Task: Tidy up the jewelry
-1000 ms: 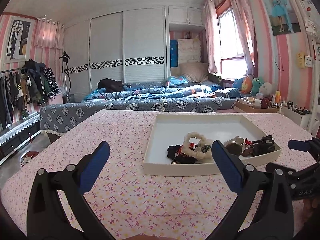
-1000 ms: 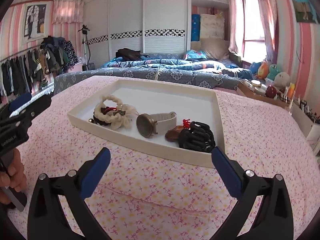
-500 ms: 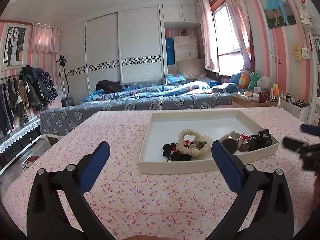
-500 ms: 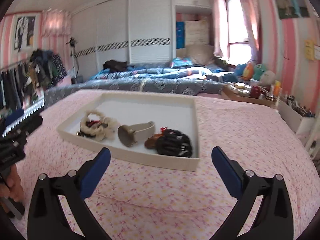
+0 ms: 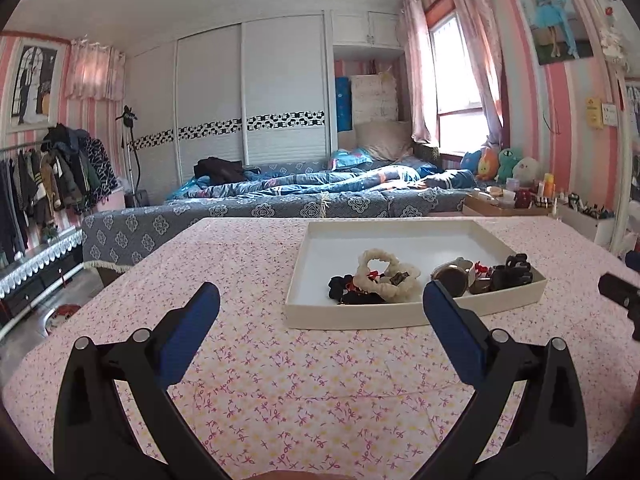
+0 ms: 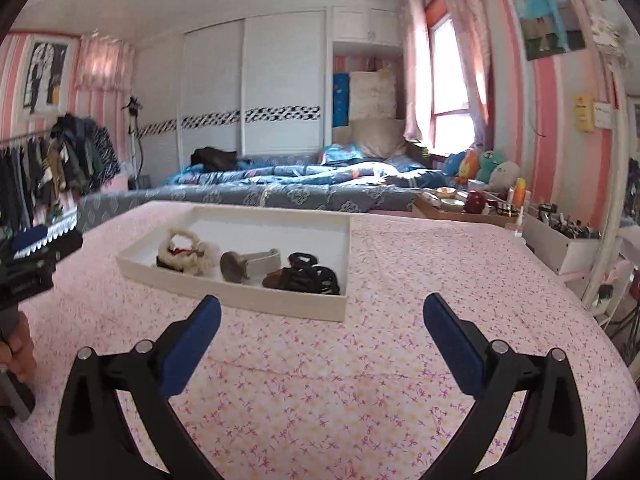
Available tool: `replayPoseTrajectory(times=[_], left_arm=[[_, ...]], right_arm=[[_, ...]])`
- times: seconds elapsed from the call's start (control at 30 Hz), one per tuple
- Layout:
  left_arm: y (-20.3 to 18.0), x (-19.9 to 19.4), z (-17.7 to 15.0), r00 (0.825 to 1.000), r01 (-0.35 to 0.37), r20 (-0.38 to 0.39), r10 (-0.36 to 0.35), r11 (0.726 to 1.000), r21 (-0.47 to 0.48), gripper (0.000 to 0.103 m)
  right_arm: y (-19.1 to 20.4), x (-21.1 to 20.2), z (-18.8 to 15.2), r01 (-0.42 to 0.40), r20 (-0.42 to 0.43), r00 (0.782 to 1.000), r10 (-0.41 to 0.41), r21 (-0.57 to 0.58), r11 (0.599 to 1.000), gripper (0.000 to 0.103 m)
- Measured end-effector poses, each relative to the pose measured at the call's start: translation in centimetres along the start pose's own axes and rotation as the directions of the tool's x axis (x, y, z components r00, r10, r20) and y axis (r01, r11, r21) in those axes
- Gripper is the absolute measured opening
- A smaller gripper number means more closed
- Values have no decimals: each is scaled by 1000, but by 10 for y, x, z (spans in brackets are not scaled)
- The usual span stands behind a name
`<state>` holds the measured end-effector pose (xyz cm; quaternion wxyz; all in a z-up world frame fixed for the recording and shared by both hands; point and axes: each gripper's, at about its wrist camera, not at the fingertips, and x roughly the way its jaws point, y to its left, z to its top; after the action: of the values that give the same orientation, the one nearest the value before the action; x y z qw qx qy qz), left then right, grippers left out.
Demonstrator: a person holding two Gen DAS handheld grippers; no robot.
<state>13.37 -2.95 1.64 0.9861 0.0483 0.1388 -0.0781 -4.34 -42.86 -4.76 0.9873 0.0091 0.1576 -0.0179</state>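
A white tray (image 5: 400, 236) sits on the pink floral tablecloth (image 5: 280, 380). It holds a cream scrunchie (image 5: 386, 272), black hair ties (image 5: 344, 290), a watch (image 5: 452, 278) and a black claw clip (image 5: 514, 274). The right wrist view shows the tray (image 6: 280, 224) with the scrunchie (image 6: 188, 254), the watch (image 6: 248, 264) and the claw clip (image 6: 310, 276). My left gripper (image 5: 320, 320) is open and empty, short of the tray's near edge. My right gripper (image 6: 320, 320) is open and empty, near the tray's front right corner.
A bed with blue bedding (image 5: 320, 196) lies beyond the table. A clothes rack (image 5: 44, 176) stands at the left. A side table with bottles and clutter (image 6: 500, 204) stands at the right, below the window. The other gripper shows at the frame edges (image 6: 36, 256).
Both grippers have drawn back from the tray, which looks smaller and farther away. The right view has swung right, so the tray sits more to the left. Both grippers stay open.
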Motion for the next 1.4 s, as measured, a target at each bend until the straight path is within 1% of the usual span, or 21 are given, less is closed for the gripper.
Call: replayPoseTrajectory(times=[0.1, 0.23, 0.37, 1.4], left_arm=[[-1, 3, 1, 1000, 2, -8, -2, 1000, 10, 100], [-3, 3, 1, 1000, -3, -8, 3, 1000, 13, 100], [-4, 3, 1, 1000, -11, -3, 11, 1000, 22, 100], [-2, 4, 2, 1000, -20, -6, 20, 1000, 10, 100]], right_arm=[[-2, -2, 0, 5, 9, 1000, -5, 8, 1000, 101], [1, -2, -1, 0, 5, 1000, 0, -18, 1000, 101], [-1, -2, -1, 0, 4, 1000, 0, 1, 1000, 101], [2, -3, -1, 5, 5, 1000, -5, -4, 1000, 101]])
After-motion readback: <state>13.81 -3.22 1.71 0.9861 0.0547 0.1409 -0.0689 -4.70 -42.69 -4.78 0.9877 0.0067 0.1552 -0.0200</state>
